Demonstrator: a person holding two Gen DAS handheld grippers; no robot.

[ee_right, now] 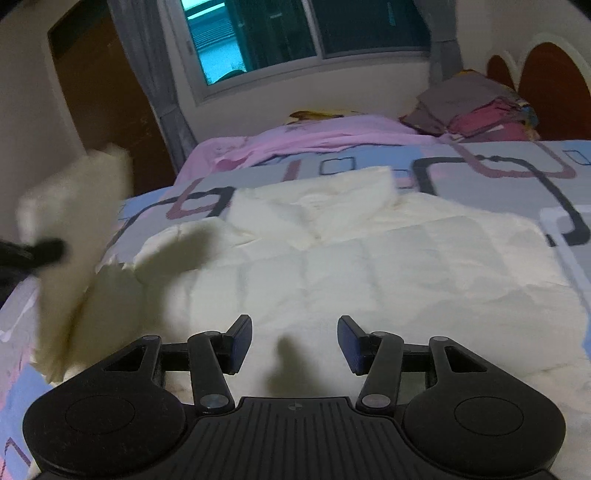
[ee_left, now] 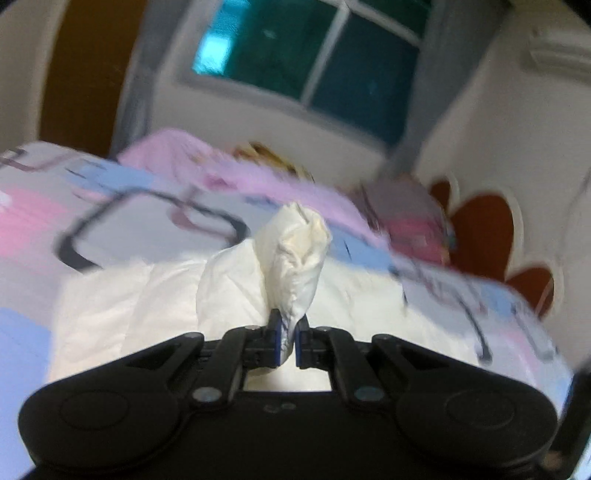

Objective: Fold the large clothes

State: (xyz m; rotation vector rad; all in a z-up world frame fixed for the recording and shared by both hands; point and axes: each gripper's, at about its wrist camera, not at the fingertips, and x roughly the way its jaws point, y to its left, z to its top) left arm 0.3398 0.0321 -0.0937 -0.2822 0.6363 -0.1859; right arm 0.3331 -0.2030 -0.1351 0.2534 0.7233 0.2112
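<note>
Pinching a bunched end of the cream-white quilted puffer jacket (ee_left: 295,266), the left gripper (ee_left: 288,341) has its blue pads clamped tight on the fabric at lower centre of its view. The jacket's body lies spread across the patterned pink, blue and grey bedspread (ee_right: 517,166), filling the middle of the right view. The right gripper (ee_right: 295,341) hangs over it, jaws parted at a middling width, empty.

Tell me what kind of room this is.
Most likely a bedroom. A bed with a patterned bedspread fills the view, a curtained window sits behind it, and a pile of folded clothes rests near the headboard.
</note>
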